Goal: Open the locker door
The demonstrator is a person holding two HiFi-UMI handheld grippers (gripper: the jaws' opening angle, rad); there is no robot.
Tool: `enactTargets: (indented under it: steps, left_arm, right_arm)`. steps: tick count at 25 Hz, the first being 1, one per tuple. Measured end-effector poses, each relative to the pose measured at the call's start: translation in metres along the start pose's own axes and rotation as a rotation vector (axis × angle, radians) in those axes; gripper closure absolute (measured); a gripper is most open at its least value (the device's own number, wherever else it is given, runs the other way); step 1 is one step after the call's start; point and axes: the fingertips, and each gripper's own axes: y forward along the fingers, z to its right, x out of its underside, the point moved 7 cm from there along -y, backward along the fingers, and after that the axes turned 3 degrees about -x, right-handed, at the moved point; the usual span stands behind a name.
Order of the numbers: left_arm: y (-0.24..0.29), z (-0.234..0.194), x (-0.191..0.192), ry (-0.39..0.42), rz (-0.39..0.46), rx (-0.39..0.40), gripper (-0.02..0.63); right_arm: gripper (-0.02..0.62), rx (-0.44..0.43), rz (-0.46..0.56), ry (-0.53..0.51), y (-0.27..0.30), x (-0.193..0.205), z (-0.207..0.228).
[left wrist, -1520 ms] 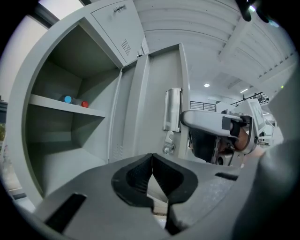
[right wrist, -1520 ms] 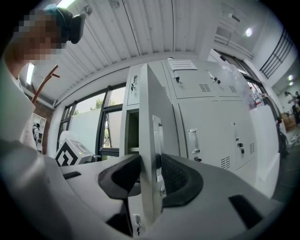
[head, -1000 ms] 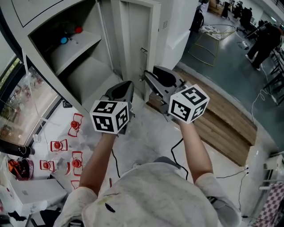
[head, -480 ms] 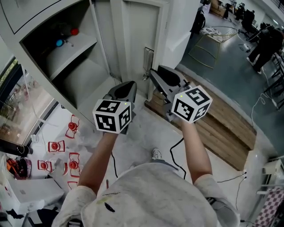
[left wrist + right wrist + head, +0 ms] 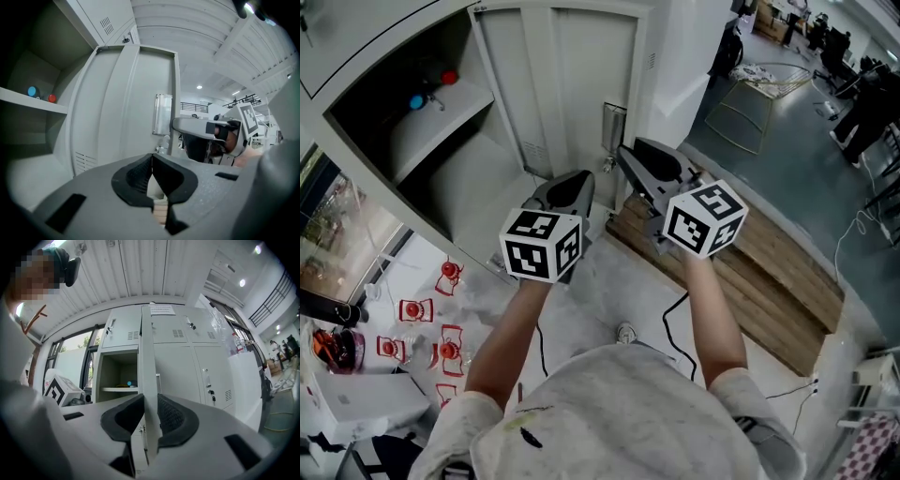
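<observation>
A: Right gripper (image 5: 150,401)?
B: Jaws just closed in and are clamped on the free edge of the locker door (image 5: 147,357), which stands open.
A: Left gripper (image 5: 152,159)?
B: Jaws together, empty. Door panel ahead, not touching.

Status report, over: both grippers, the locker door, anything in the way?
Right gripper: jaws just closed, clamped on edge of pale grey metal locker door. Left gripper: shut, empty. Door stands open. Nothing seen in its way.
</observation>
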Motion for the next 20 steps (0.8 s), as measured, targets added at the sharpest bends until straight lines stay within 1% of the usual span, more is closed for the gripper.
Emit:
enactTargets:
  steps: [9,20]
  left_arm:
    - [0.021,0.001,-0.003,0.009,-0.007,-0.032,0.6]
    - [0.034,-0.004,-0.007,0.02,-0.011,-0.072,0.6]
  right_arm:
    - [0.511,-0.024,0.011,0.007,0.005,0.001,0.028]
    - [0.511,-0.028,0.021,0.016,0.014,0.0,0.054]
